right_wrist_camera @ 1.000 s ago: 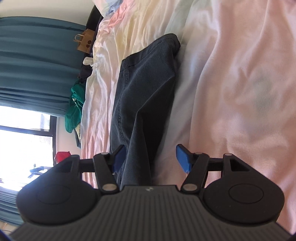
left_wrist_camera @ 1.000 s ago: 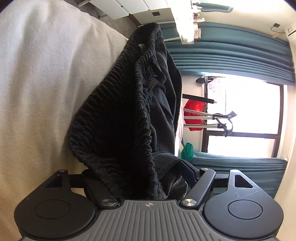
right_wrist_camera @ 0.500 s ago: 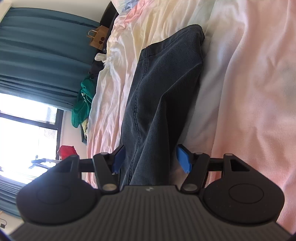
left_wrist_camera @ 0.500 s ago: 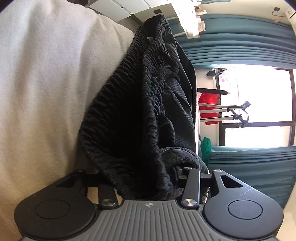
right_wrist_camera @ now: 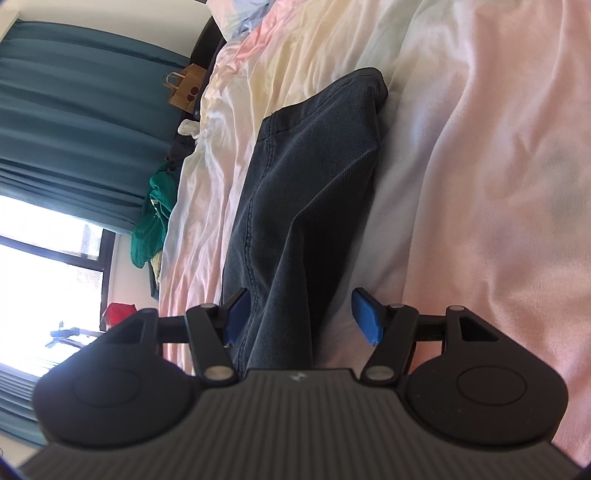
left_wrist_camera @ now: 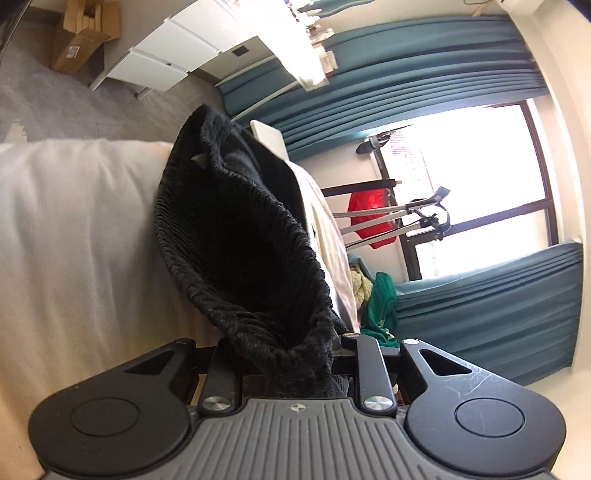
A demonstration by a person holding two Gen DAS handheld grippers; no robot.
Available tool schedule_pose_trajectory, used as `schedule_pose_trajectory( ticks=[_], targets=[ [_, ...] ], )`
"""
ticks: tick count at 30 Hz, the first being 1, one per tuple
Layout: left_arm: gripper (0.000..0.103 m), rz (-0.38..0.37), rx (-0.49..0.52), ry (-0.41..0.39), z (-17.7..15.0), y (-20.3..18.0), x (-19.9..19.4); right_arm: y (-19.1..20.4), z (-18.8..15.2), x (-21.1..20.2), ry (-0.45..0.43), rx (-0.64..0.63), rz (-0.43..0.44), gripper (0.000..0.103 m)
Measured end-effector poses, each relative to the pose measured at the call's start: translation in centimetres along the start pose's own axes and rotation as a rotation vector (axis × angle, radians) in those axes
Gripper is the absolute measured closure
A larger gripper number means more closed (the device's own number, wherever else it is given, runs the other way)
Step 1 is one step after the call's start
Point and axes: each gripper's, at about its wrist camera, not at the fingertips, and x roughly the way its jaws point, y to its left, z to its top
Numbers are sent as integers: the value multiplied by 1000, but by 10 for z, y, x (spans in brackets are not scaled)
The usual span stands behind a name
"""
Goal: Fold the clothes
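Note:
Black shorts (left_wrist_camera: 240,240) with a ribbed elastic waistband hang from my left gripper (left_wrist_camera: 291,354). Its jaws are closing, and the bunched waistband is pinched between them and lifted off the white bed cover (left_wrist_camera: 74,240). In the right wrist view the same dark garment (right_wrist_camera: 314,166) lies stretched along the pale pink and cream sheet (right_wrist_camera: 480,184). My right gripper (right_wrist_camera: 301,317) stands open around its near end. The blue pads (right_wrist_camera: 365,317) are set wide apart, and the right one is clear of the cloth.
White drawers (left_wrist_camera: 166,55) and a cardboard box (left_wrist_camera: 81,33) stand on the grey carpet beyond the bed. Teal curtains (left_wrist_camera: 406,74) frame a bright window, with a red bag (left_wrist_camera: 369,206) on a rack. A green cloth (right_wrist_camera: 155,221) and a paper bag (right_wrist_camera: 184,88) sit beside the bed.
My left gripper's jaws have narrowed onto the waistband. It has risen, pulling the shorts up so more floor and room show. The right gripper has stayed open over the garment.

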Motion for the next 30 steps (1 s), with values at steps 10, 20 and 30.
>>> schedule_pose_trajectory(
  ticks=[10,20,30],
  targets=[
    [83,21,-46,-2,14,49,-59,-5,9,4,-23,20,-17,39],
    [82,8,-135,18,17,78,-65,-18,45,15,-80,43,48,43],
    [82,-9,-168,3,16,85,-59,-18,57,22,-78,-25,61,97]
  ],
)
